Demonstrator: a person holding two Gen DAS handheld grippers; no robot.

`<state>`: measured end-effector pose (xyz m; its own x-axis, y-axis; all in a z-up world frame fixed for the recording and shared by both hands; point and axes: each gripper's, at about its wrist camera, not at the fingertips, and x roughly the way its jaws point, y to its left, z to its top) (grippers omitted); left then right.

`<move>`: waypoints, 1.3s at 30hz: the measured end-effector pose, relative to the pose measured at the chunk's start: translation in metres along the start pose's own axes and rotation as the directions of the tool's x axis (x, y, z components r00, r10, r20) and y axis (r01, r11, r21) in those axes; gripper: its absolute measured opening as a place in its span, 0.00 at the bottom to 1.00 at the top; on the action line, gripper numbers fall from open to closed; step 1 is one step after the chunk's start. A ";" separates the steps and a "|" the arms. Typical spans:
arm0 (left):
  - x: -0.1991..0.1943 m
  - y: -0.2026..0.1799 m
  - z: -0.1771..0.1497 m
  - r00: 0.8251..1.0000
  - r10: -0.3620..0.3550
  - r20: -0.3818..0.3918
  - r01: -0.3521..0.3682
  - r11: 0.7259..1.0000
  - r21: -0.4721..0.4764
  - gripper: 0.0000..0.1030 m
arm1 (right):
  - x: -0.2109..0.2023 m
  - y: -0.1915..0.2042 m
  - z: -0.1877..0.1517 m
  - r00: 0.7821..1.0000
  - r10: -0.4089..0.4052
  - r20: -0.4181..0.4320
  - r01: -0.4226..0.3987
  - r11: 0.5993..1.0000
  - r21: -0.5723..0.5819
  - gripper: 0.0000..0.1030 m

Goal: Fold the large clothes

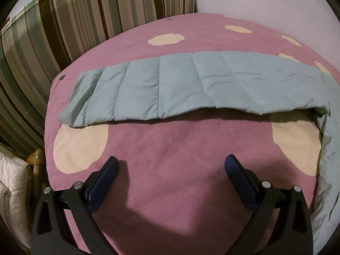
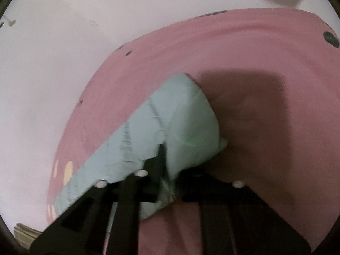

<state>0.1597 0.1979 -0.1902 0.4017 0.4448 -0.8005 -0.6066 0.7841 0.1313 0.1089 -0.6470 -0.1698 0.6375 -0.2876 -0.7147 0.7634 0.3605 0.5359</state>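
Note:
A light blue quilted garment point(image 1: 191, 85) lies in a long band across a pink bedspread with cream spots point(image 1: 170, 148); its right end curls down toward the near right edge. My left gripper point(image 1: 172, 163) hovers open over bare pink cloth in front of the garment, with nothing between its blue pads point(image 1: 106, 176). In the right wrist view the same blue garment point(image 2: 170, 127) is bunched up around my right gripper point(image 2: 163, 159), whose black fingers are shut on a fold of the fabric. The picture there is blurred.
A striped cushion or headboard point(image 1: 63, 31) stands behind the bed at the left. A wooden post point(image 1: 37, 159) and white quilted fabric point(image 1: 12, 191) sit off the bed's left edge. A pale wall point(image 2: 53, 63) runs along the far side.

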 end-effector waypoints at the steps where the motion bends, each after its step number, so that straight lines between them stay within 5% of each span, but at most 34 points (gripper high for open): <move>1: 0.000 0.000 0.000 1.000 0.000 -0.001 0.000 1.000 0.000 0.96 | -0.004 0.012 0.000 1.000 0.004 0.019 -0.003 1.000 -0.030 0.07; 8: 0.002 -0.001 -0.001 1.000 0.005 -0.003 -0.005 1.000 0.006 0.96 | -0.033 0.118 -0.040 0.993 0.115 0.021 -0.102 0.943 -0.317 0.06; 15: 0.004 0.001 -0.001 1.000 -0.009 -0.006 0.009 1.000 -0.003 0.96 | -0.027 0.243 -0.134 0.972 0.196 -0.128 -0.234 0.799 -0.554 0.06; 21: 0.004 0.001 -0.002 1.000 -0.012 -0.007 0.012 1.000 -0.005 0.96 | -0.013 0.333 -0.228 0.957 0.179 -0.229 -0.290 0.627 -0.723 0.06; 39: 0.005 0.001 -0.002 1.000 -0.023 -0.012 0.023 1.000 -0.016 0.96 | 0.011 0.398 -0.406 0.907 0.028 -0.421 -0.404 0.340 -0.849 0.06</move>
<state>0.1599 0.1999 -0.1952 0.4073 0.4217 -0.8101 -0.6082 0.7870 0.1038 0.3775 -0.1464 -0.1472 0.5557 0.1226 -0.8223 -0.0860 0.9922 0.0898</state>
